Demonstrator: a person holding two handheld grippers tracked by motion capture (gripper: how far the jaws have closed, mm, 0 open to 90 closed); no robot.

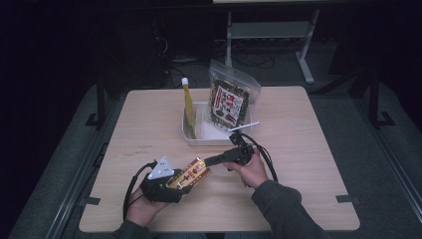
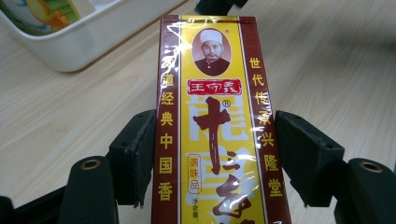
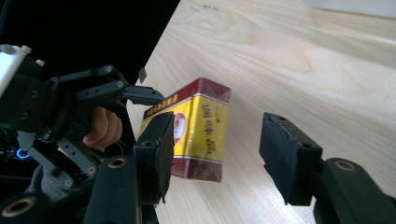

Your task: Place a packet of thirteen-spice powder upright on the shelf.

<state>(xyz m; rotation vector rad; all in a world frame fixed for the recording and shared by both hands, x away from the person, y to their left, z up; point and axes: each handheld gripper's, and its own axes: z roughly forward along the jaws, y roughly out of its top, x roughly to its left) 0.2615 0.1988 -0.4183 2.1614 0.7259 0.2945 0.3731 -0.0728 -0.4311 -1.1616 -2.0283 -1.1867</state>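
Nearest the camera, at the tabletop's (image 1: 149,124) front left, the left claw (image 1: 171,186) grips a red-and-yellow box (image 1: 191,173) by its long sides; in the left gripper view both pads press against the box (image 2: 212,130), which juts forward just above the wood. To its right, the right claw (image 1: 211,160) points at the box's far end, released, nothing between its pads yet: in the right gripper view the box (image 3: 198,130) sits ahead of the gap, slightly toward the left pad. The step in hand looks like a handover. To do it well, the right claw should shift a little so the box end is centred, slide over it far enough for a full pad bite, and close firmly before the left lets go; otherwise the glossy wrap may slip. Edges matter: the box hangs near the front left, not far from the tabletop's edge, so a drop could go off. Beyond, at mid-tabletop, a white tray (image 1: 196,137) holds a yellow bottle (image 1: 189,102) and a snack bag (image 1: 231,99). Open wood lies right of the hands, giving ample room to carry.
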